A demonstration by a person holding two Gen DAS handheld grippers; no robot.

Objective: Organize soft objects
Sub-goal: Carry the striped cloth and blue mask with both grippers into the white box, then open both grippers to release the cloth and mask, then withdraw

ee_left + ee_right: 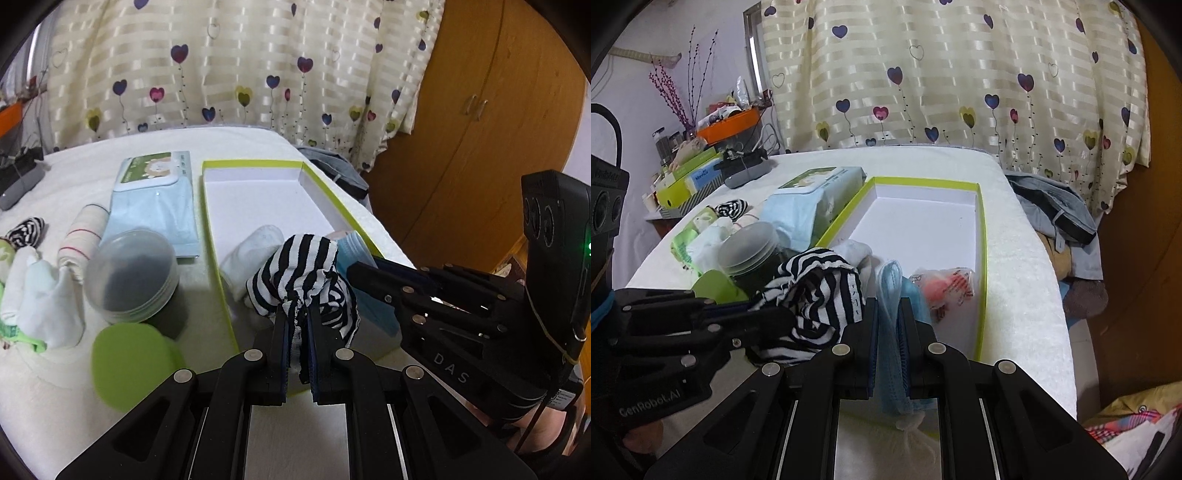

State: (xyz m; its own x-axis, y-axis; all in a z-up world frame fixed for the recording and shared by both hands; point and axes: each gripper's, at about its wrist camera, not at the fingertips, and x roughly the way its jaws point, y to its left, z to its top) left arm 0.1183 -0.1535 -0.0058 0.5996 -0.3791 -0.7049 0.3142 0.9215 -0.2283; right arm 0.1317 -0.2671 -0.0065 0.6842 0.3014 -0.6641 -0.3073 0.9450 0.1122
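Note:
My left gripper (298,314) is shut on a black-and-white striped cloth (299,269) and holds it over the near end of a green-rimmed white box (258,199). My right gripper (888,306) is shut on a blue face mask (892,291), also over the box's near end (980,236). The striped cloth shows in the right wrist view (816,295) beside the mask. A white sock (251,251) and a pink packet (945,286) lie in the box.
On the white table: a wipes pack (155,199), a clear lidded jar (133,273), a green disc (129,365), a rolled striped sock (85,236), white socks (40,299), another striped sock (26,230). Grey clothing (1052,210) lies off the right edge. Clutter (701,162) stands far left.

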